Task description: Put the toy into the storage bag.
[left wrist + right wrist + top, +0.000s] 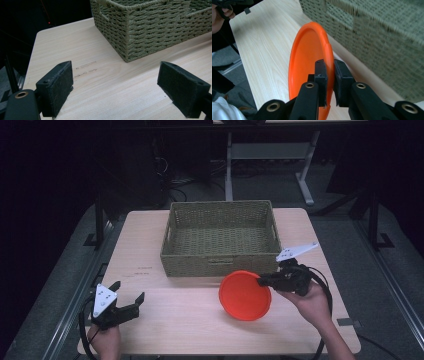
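Note:
An orange plate (245,295) hangs tilted just above the table in front of the woven basket (220,261). My right gripper (262,281) is shut on its right rim. In the right gripper view both jaws pinch the edge of the plate (308,57), and the basket's wall (382,37) stands close beside it. My left gripper (129,293) rests near the table's front left corner, open and holding nothing. Its pads (56,87) stand wide apart over bare wood in the left gripper view, facing the near corner of the basket (147,32).
The wooden table (175,320) has bare room between the two grippers. The basket looks empty inside. Dark floor and a table frame (305,180) lie beyond the far edge. Faint marks (86,68) show on the wood left of the basket.

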`<state>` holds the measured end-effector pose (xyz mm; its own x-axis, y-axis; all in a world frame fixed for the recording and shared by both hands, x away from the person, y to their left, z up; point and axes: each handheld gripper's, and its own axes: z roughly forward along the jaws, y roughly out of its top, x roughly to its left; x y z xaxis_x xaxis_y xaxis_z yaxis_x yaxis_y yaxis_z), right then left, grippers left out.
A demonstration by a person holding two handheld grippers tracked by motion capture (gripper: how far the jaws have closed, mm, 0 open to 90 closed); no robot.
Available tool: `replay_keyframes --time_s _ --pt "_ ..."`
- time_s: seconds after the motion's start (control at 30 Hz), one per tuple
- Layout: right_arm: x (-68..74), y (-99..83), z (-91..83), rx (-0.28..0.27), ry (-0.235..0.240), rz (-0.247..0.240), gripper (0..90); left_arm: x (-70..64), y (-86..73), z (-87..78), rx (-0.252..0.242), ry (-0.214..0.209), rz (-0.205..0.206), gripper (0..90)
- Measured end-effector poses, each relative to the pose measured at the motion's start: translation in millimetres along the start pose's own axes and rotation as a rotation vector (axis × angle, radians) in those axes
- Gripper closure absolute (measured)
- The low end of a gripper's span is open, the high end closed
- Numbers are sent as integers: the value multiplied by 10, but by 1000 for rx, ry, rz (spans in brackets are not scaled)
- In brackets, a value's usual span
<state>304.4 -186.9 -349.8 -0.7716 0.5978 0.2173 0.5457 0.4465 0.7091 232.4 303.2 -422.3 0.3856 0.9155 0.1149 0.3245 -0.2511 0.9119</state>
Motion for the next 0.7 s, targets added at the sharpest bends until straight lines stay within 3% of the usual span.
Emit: replay_keyframes --time_s 0.2,0.7 --pt "110 245 -80 41 -32 -72 819 6 -3 -1 1 1 -2 127" --pt "124 648 -255 15 -14 -80 818 3 -4 -2 0 2 -4 127"
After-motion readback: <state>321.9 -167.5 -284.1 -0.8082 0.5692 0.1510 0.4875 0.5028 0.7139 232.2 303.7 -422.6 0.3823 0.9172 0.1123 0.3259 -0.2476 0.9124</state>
